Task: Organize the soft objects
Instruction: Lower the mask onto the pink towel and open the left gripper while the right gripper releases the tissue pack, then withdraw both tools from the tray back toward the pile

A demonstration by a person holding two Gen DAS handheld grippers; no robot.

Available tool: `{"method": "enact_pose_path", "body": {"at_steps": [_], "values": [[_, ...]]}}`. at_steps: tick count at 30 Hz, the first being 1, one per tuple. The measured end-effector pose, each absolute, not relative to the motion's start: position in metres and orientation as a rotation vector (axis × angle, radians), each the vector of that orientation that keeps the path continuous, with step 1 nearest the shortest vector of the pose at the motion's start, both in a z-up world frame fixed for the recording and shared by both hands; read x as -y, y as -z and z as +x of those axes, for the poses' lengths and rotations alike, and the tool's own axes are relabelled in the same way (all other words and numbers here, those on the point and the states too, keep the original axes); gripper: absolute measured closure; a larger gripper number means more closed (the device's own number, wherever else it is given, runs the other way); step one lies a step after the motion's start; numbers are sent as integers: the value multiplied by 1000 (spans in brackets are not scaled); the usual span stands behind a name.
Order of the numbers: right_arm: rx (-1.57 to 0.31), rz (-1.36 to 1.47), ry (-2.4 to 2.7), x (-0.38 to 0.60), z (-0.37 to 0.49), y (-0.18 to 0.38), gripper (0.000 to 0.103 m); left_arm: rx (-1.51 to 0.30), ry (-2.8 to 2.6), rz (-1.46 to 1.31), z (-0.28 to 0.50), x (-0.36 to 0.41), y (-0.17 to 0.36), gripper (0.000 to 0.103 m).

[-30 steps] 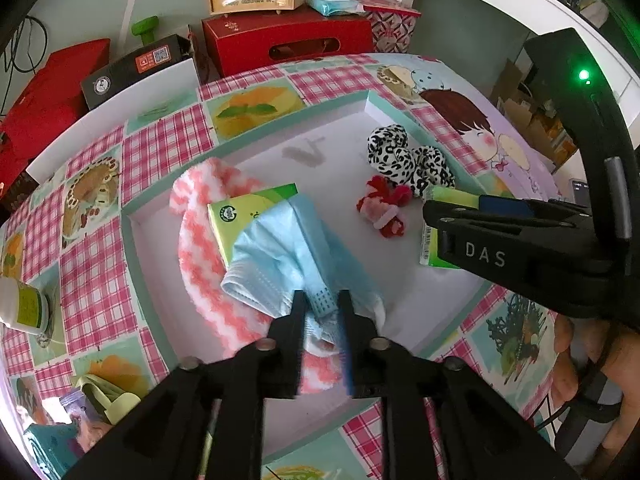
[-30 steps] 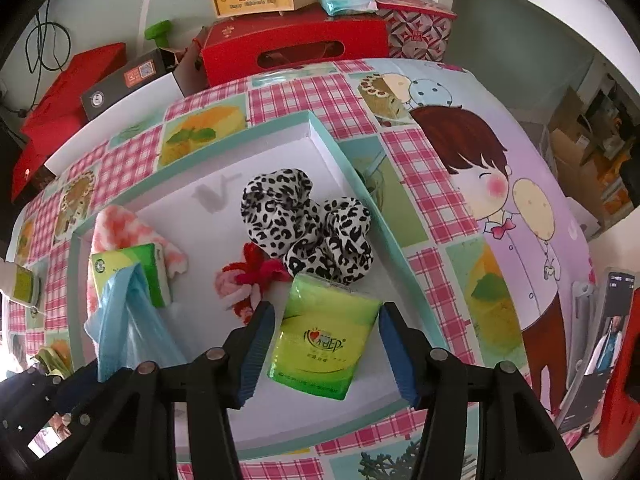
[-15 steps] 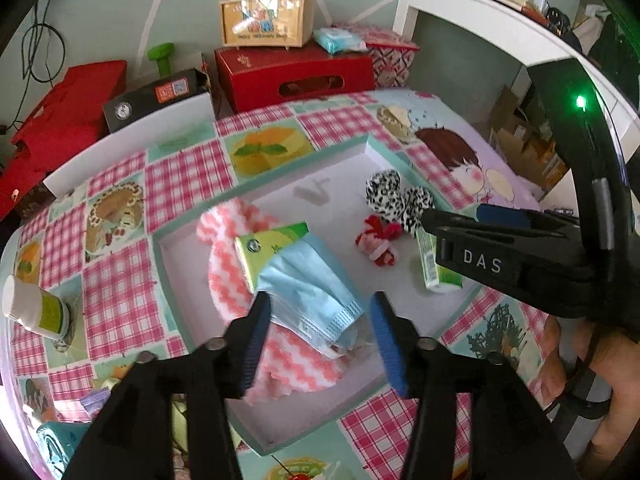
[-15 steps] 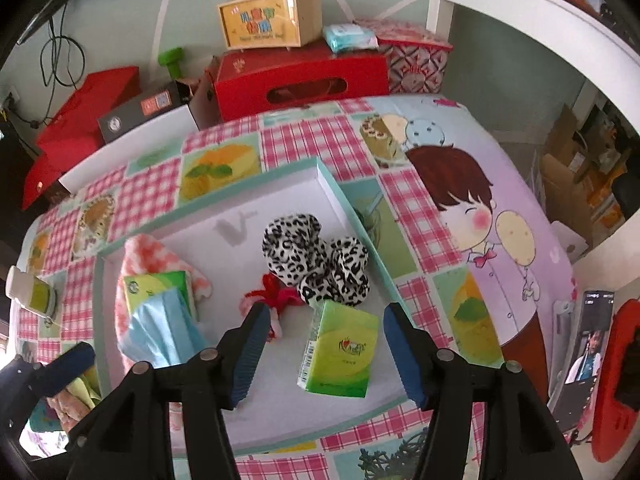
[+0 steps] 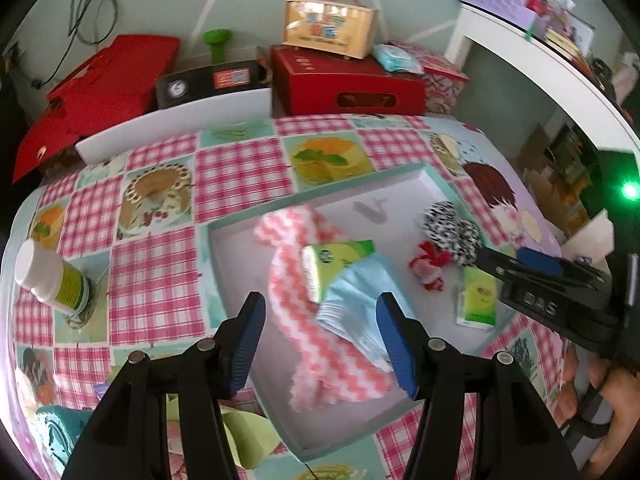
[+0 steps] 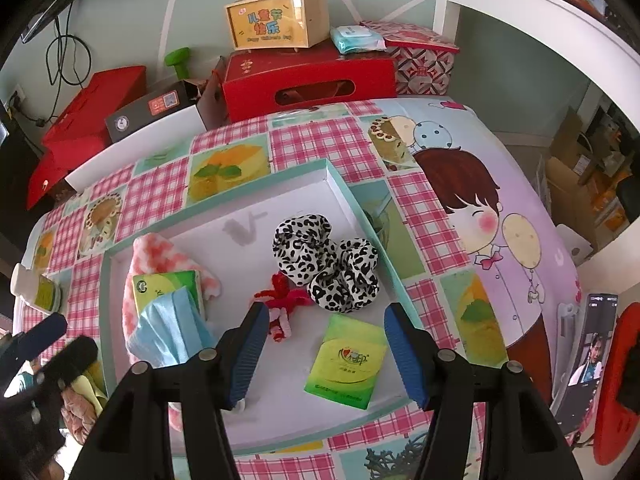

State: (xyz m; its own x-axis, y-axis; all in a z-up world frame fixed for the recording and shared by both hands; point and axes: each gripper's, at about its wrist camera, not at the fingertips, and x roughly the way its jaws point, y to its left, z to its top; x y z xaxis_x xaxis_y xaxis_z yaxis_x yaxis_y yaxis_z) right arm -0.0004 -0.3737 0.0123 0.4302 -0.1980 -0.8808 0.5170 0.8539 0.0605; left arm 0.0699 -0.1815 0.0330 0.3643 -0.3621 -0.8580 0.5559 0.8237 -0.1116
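- Blue rubber pads are seen nearest in both views: the left gripper (image 5: 320, 340) is held released above the tray, nothing pinched between its jaws, and the right gripper (image 6: 324, 350) is likewise spread wide and empty.
- Just beyond the left gripper, a pale blue face mask (image 5: 360, 300) is seen draped over a green tissue pack (image 5: 332, 260), which is itself laid on a pink-and-white zigzag cloth (image 5: 304, 336).
- Under the right gripper, a second green tissue pack (image 6: 346, 362) is found lying flat near the tray's front edge, untouched by either pad.
- Further in, a small red-and-white yarn toy (image 6: 284, 306) is placed beside a leopard-print scrunchie (image 6: 324, 260), the two touching.
- All the soft items are contained in the white tray (image 6: 352, 204) with its mint rim, set on the checked tablecloth (image 6: 320, 140).
- The step is judged to be a release: both loads appear set down, both hands free.
- Outside the tray at the left view's near edge, more soft-looking things are glimpsed, too blurred to name.
- Next, another loose piece is probably to be fetched, which calls for a clean reach away without the mask being snagged.
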Motion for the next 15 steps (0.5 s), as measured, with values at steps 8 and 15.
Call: {"method": "enact_pose_path", "body": {"at_steps": [8,15], "values": [[-1051,326,434,366,6,-10,39,-1090,449,104,102,146,-17,43],[-1059,297,400,352,13,-9,39,-1105,357,42,120,118,-9,38]]}}
